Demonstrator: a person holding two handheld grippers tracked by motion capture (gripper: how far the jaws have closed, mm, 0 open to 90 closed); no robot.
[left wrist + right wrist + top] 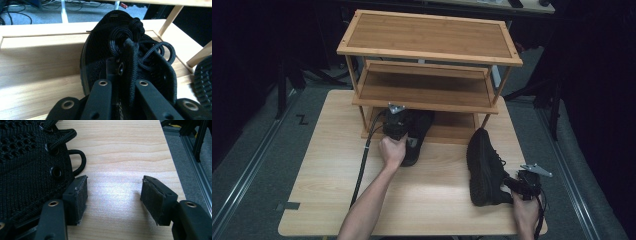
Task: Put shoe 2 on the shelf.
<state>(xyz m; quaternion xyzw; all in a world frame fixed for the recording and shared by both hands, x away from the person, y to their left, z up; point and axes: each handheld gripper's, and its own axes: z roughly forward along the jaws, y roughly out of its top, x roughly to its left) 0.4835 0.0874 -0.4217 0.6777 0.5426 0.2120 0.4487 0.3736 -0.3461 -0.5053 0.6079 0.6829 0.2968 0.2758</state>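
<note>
Judging by the layout, 2 black shoes are going onto the wooden rack (427,100), and neither is fully placed. The left gripper (122,87) is clamped on the tongue of the first shoe (417,132), its toe over the bottom shelf. The second shoe (484,167) lies on its side on the surface (327,165), just beside the right gripper (113,195), whose jaws stand apart, empty. No brand or writing is readable
</note>
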